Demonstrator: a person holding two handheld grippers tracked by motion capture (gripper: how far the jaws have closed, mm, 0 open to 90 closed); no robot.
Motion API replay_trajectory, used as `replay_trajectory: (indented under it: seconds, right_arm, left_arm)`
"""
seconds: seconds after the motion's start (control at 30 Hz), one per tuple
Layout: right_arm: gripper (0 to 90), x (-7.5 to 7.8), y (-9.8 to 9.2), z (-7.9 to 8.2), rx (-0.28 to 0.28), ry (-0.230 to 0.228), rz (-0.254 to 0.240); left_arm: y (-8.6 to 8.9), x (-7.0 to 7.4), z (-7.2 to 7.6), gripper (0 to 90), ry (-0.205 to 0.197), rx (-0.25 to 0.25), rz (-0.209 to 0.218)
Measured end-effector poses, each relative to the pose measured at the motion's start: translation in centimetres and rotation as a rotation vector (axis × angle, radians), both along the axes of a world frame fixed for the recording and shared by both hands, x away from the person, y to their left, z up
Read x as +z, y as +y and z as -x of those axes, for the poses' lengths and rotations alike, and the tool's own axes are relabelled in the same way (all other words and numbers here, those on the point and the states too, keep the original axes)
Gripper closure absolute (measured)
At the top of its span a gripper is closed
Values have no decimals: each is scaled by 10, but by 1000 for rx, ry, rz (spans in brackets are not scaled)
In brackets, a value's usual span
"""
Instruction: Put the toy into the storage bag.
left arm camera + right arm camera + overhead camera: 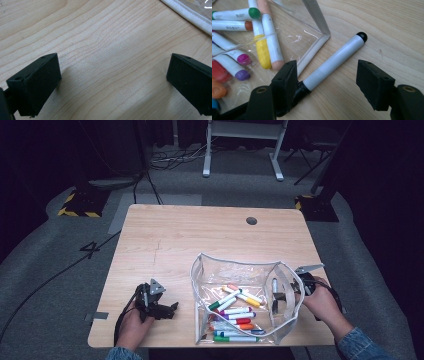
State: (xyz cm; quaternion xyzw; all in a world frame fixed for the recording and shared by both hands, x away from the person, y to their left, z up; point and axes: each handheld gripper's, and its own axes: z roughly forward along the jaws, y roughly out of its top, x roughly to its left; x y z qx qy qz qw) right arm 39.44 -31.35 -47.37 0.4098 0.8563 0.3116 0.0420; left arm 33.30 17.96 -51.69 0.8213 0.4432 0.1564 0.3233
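Black-capped marker [334,61] between open right hand-held gripper [327,82] jaws; pouch edge [312,53] beside.

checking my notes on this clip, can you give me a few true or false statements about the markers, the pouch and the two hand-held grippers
1. The right hand-held gripper is open, with a black-capped marker lying on the table between its jaws. True.
2. The clear pouch holds no markers. False: several coloured markers lie inside it.
3. The left hand-held gripper is clamped on a marker. False: it is open, with bare wooden table between its jaws.
4. The black-capped marker lies outside the pouch, beside its edge. True.
5. The pouch sits at the far edge of the table. False: it sits near the person's edge, between the two hands.
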Motion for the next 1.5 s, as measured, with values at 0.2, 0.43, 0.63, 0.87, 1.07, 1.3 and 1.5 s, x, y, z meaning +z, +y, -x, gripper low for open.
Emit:
replay_trajectory:
  seconds: [0.2, 0.43, 0.63, 0.87, 1.07, 1.3, 1.5]
  right_arm:
    - [518, -11, 5, -4, 3, -5, 61]
    - [769, -4, -3, -6, -47, 22, 179]
    - [770, 6, -5, -6, -37, 49, 191]
    - [770, 39, -8, 1, -28, 27, 159]
    - [770, 76, -9, 9, -16, -7, 154]
    - [770, 111, -7, 21, 6, -46, 155]
    - [770, 141, -9, 27, 15, -84, 166]
  left_arm:
    - [0, 0, 0, 0, 0, 0, 0]
    - [0, 0, 0, 0, 1, 2, 2]
    - [0, 0, 0, 0, 1, 2, 2]
    - [0, 0, 0, 0, 1, 2, 2]
    - [0, 0, 0, 0, 1, 2, 2]
    - [0, 0, 0, 0, 1, 2, 2]
    - [0, 0, 0, 0, 1, 2, 2]
